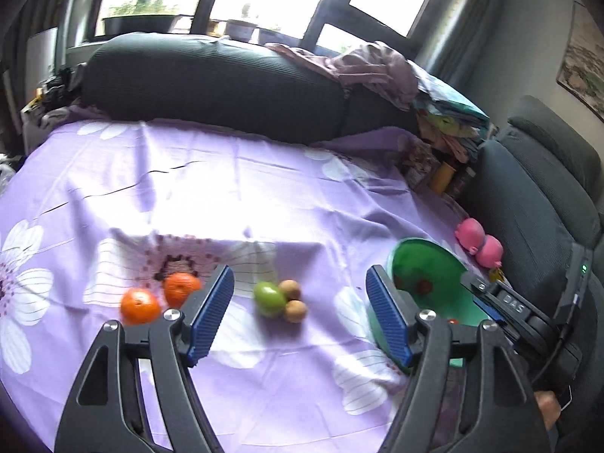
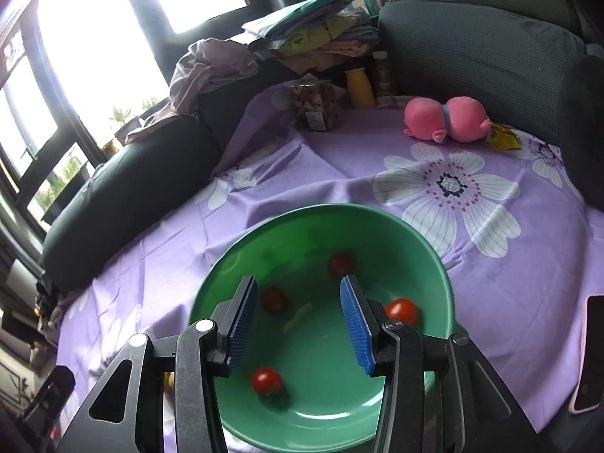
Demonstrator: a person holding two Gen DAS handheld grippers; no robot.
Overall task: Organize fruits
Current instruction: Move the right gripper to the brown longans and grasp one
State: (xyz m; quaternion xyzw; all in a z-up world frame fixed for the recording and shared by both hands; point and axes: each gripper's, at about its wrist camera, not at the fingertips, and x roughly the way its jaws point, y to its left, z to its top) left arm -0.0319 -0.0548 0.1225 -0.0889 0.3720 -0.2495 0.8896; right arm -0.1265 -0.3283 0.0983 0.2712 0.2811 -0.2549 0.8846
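Observation:
My left gripper (image 1: 300, 311) is open and empty above the purple floral cloth. Just beyond its fingers lie a green fruit (image 1: 268, 299) and two small brown fruits (image 1: 290, 289) (image 1: 295, 311), touching each other. Two oranges (image 1: 140, 306) (image 1: 181, 288) lie to the left of the left finger. A green bowl (image 1: 434, 264) stands to the right, partly hidden by the right finger. My right gripper (image 2: 298, 321) is open and empty over that green bowl (image 2: 234, 260), which holds several small red tomatoes (image 2: 267, 381) (image 2: 402, 311) (image 2: 273, 299) (image 2: 341, 264).
A pink plush toy (image 2: 445, 117) lies at the far edge of the cloth, with a yellow bottle (image 2: 360, 88), a snack bag (image 2: 315, 105) and piled clothes (image 2: 317, 37) behind. Dark sofa cushions (image 1: 211, 83) ring the surface. A phone (image 2: 590, 355) lies at the right.

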